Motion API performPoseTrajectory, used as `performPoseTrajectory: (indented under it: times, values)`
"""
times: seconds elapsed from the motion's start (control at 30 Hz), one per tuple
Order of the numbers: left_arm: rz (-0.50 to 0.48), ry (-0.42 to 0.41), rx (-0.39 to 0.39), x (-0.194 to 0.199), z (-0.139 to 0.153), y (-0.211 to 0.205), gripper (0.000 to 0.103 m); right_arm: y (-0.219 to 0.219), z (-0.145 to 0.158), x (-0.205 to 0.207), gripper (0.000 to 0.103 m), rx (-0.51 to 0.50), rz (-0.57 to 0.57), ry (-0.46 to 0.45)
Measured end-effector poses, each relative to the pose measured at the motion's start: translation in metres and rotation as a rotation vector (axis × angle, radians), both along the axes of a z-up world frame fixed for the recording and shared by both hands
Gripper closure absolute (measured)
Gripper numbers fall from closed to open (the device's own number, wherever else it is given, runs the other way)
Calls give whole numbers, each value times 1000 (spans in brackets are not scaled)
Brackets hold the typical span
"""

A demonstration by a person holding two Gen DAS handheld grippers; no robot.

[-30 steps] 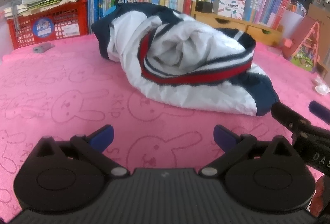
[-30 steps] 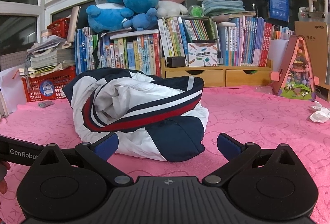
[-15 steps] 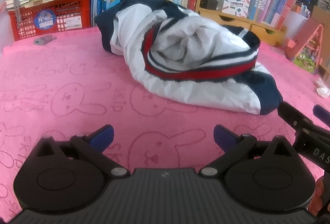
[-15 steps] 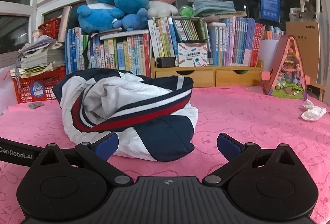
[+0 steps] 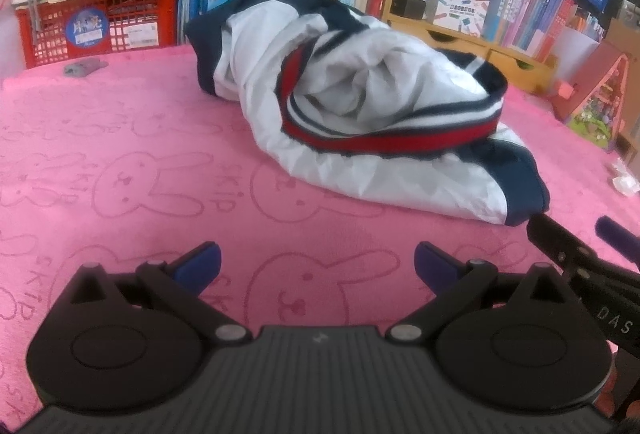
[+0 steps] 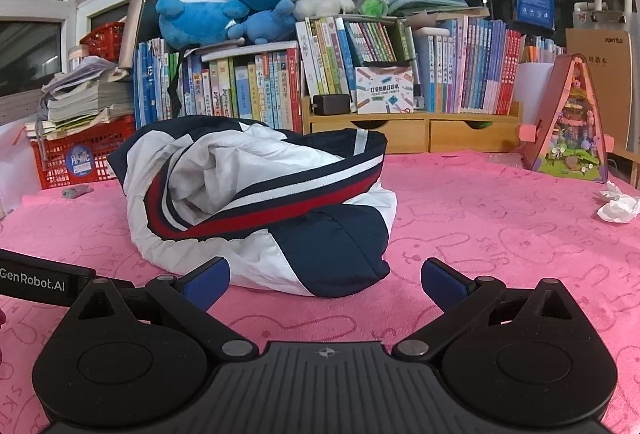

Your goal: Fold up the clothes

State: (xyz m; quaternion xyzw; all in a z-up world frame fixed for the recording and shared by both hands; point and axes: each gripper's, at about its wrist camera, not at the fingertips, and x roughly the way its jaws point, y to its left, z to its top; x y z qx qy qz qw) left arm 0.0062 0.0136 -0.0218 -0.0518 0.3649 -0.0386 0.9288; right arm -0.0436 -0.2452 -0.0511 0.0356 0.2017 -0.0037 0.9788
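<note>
Right tool [image 6: 325, 276] agape, crumpled jacket [image 6: 256, 202] just ahead, books [image 6: 256, 90] behind.

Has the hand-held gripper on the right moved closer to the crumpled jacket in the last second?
Yes. In the right wrist view the jacket now looms larger and nearer the right hand-held gripper, and its top edge covers more of the bookshelf behind it.

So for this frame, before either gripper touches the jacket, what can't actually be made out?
- Jacket: crumpled in both wrist views, so sleeves, zip and collar are buried in its own folds.
- Right gripper: in the left wrist view the frame edge cuts it off.
- Book spines: print too small to read.
- Grey object by the red crate: too small to identify.
</note>
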Motion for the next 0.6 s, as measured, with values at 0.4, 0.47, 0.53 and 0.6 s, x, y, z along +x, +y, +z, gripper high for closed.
performPoseTrajectory:
  times: [0.4,0.47,0.53,0.6]
  values:
    - [-31,-33,40,11,9,3,0,-21,-11,46,0,52,11,152]
    - [-19,-64,64,17,17,7,0,-27,0,56,0,74,12,135]
    - [-1,-83,72,22,22,12,0,-37,19,68,0,148,12,95]
    - [12,-84,58,25,23,16,0,-49,35,91,0,243,9,77]
